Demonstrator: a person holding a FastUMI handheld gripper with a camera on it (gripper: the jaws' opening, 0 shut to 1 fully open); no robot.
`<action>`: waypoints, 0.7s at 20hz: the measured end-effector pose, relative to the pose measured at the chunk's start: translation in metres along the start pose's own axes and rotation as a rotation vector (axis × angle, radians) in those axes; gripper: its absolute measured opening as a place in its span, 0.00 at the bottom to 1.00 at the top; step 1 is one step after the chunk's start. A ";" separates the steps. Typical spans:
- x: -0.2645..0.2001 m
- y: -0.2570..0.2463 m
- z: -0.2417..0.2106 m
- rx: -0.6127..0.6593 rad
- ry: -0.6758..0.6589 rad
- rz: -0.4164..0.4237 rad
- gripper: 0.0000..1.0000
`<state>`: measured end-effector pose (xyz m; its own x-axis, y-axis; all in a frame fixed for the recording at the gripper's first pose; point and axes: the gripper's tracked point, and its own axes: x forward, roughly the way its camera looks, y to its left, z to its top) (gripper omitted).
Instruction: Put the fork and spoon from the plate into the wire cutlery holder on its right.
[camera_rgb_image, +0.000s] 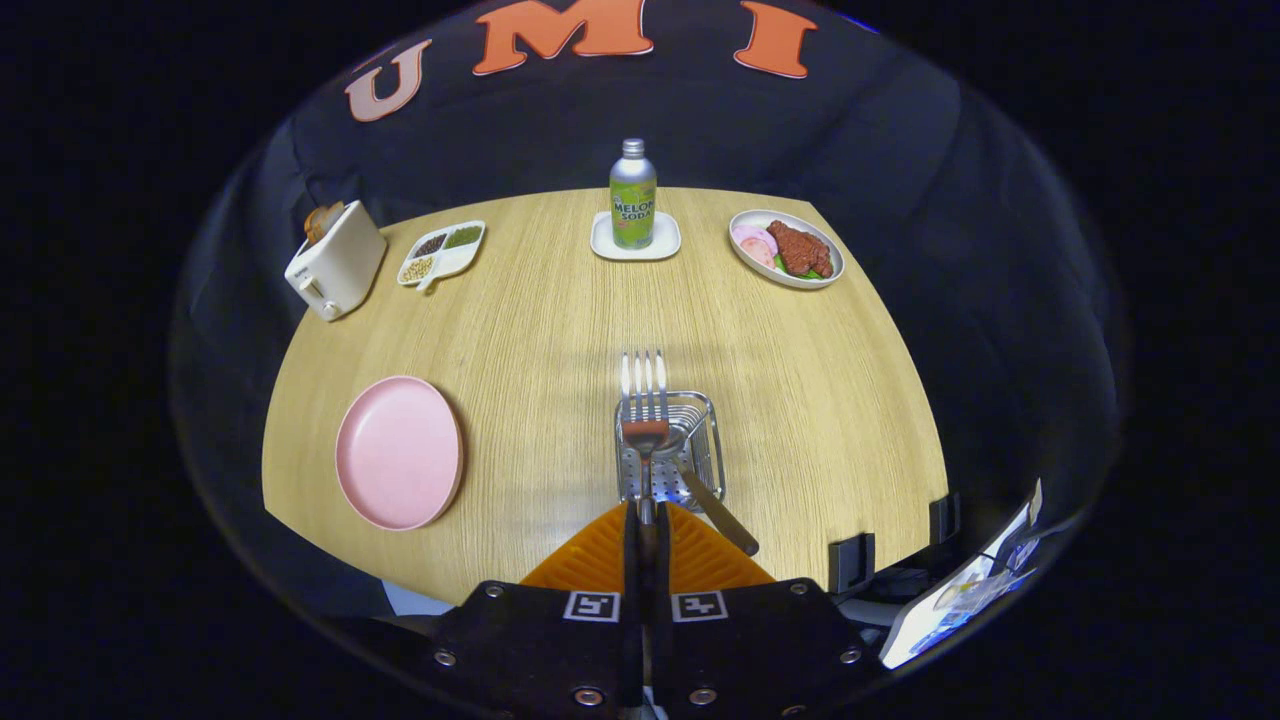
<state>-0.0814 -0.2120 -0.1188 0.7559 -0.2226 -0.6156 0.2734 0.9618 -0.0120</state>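
Claw (645, 520): sitting nearest the camera, its two fingers pressed close together and pinching the thin handle of the fork between them.
Fork (645, 400): being held with its handle running forward from the fingertips and its tines pointing away, hanging over the wire cutlery holder; whether it is touching the wire, I cannot tell.
Wire cutlery holder (705, 440): standing on the worktop just ahead of the fingers, a small square basket of shiny wire with a perforated floor.
Spoon (715, 505): lying inside the holder, its bowl down among the wires and its dark handle leaning out over the near right corner, just beside the right finger.
Pink plate (398, 452): resting to the left of the holder, well apart from it, carrying neither utensil.
Clutter at the near right: dark clamps gripping the worktop edge, with some pale papers lying beyond them, too blurred to make out.
Worktop (530, 320): showing a light wood grain, rounded at the near edge.
Soda bottle (633, 195): standing upright on a small white tray at the far middle.
Food plate (787, 250): sitting at the far right, holding meat and pink slices.
Divided dish (442, 253): lying at the far left, holding beans and grains.
Toaster (335, 262): standing beside the divided dish, at the far left corner.
Room: dark cloth hanging behind the worktop.
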 end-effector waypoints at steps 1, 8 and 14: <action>0.002 -0.001 -0.001 -0.016 0.015 -0.002 0.05; 0.012 -0.012 -0.018 -0.108 0.160 -0.013 0.05; 0.022 -0.022 -0.026 -0.143 0.251 -0.045 0.05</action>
<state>-0.0869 -0.2342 -0.1527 0.5696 -0.2361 -0.7873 0.2033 0.9686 -0.1434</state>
